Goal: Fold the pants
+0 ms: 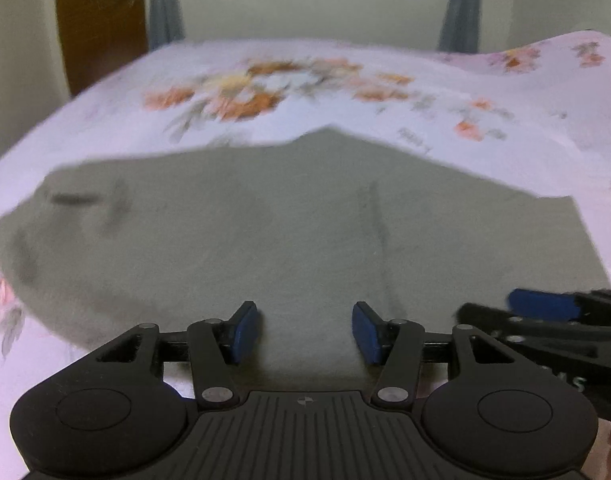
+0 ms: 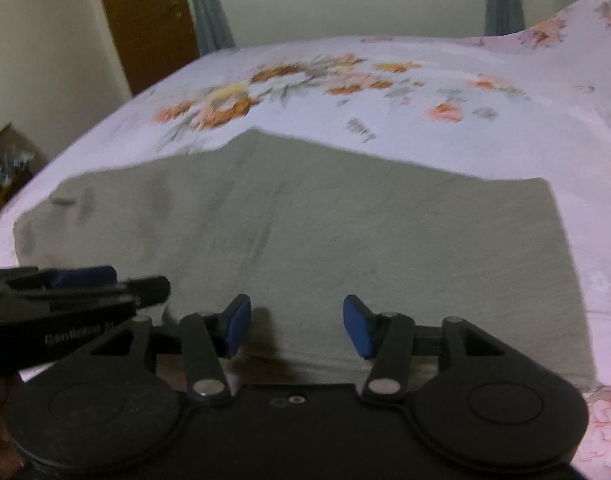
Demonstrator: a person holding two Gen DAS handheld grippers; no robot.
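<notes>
Now both tools, left tool (image 1: 307,330) and right tool (image 2: 296,326), are gaping wide over the pants' (image 1: 265,232) near edge, bed (image 1: 345,92) lying bare beyond.

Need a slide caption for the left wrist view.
Open left gripper over grey pants on floral sheet.

The grey pants (image 2: 345,240) lie spread flat on a bed's floral sheet (image 2: 385,76). The right hand-held gripper (image 2: 296,328) sits over the pants' near edge, blue pads wide apart with nothing between them. The left hand-held gripper (image 2: 85,280) reaches in from the pants' left side, blurred, its jaws unreadable.
</notes>
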